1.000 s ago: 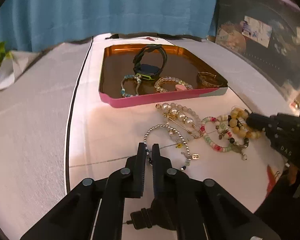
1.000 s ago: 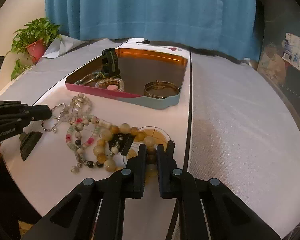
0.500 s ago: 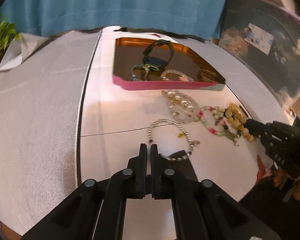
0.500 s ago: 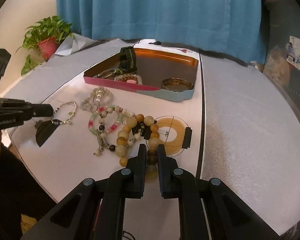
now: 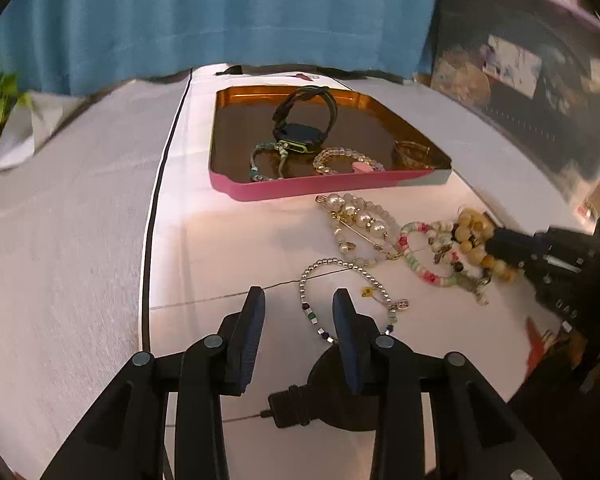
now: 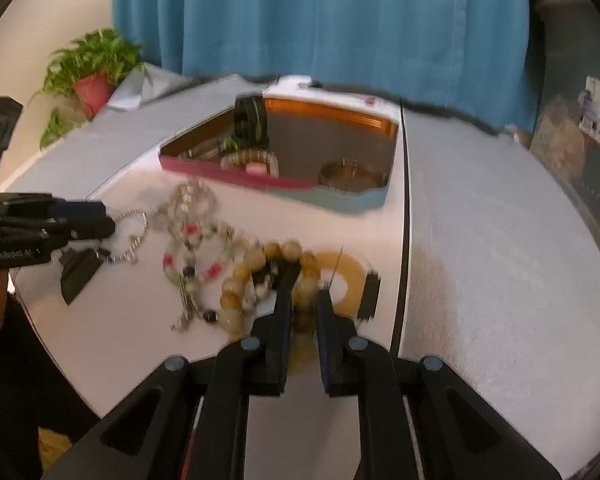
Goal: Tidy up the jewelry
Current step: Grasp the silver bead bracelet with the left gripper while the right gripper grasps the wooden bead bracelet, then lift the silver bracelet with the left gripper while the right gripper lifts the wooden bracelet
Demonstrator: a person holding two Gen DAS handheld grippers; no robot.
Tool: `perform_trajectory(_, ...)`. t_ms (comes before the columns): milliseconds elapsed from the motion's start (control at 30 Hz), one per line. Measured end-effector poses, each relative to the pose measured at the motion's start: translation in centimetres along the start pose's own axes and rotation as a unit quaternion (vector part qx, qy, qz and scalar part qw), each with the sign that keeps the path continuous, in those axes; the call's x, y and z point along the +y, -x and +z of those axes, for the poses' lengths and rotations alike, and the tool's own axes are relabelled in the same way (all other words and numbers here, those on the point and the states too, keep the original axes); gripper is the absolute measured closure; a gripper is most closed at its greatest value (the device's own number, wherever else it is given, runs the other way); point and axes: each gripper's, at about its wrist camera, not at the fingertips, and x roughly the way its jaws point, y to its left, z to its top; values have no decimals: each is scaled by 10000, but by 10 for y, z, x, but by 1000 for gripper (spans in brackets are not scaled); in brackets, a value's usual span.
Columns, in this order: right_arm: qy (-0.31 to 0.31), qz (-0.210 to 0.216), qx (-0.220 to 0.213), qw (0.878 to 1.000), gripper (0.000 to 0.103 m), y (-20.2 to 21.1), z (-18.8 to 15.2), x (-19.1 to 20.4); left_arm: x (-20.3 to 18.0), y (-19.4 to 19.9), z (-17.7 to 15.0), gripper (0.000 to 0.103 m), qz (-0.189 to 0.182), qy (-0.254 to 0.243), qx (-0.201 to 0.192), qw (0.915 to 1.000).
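A pink-edged tin tray [image 5: 324, 191] holds a black watch [image 5: 300, 132], two bead bracelets and a gold bangle [image 5: 414, 154]. On the white table lie a silver bead bracelet [image 5: 348, 300], a pearl bracelet [image 5: 356, 224], a pink-green bead bracelet [image 5: 428, 256] and a yellow bead bracelet [image 6: 268, 280]. My left gripper [image 5: 298, 300] is open, straddling the silver bracelet's near left side. My right gripper [image 6: 306, 286] stands slightly open around the yellow beads [image 6: 304, 296]; it shows in the left wrist view [image 5: 512, 240].
A blue curtain [image 6: 320, 20] hangs behind the table. A potted plant [image 6: 92, 76] stands at the far left. Grey cloth [image 6: 500, 240] covers the table on both sides of the white strip. An amber tape roll [image 6: 348, 280] lies by the yellow beads.
My left gripper has opened and moved forward to the silver bracelet. My right gripper has moved forward over the yellow beads and parted a little.
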Motion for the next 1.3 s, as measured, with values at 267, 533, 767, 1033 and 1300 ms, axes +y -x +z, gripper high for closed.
perform_trajectory(267,-224,172,118,9995,84,3,3,-7,-3,7,-8,102,-411,-28,176,9990)
perform_trajectory(533,-94,147,88,9998,88,18,-12,1,-13,19,-21,96,-69,-275,99,9995)
perform_trajectory(767,-13,16,78,10000,54,5,-2,0,-18,13,-17,71,389,-663,-54,9970)
perform_trajectory(1033,-161,15,89,9998,70,0,2,-8,-2,10,-12,96,-96,-244,74,9996)
perform_trajectory(1300,-488,153,-107,9986,90,9,4,-17,2,11,-12,101,-295,-65,93,9995)
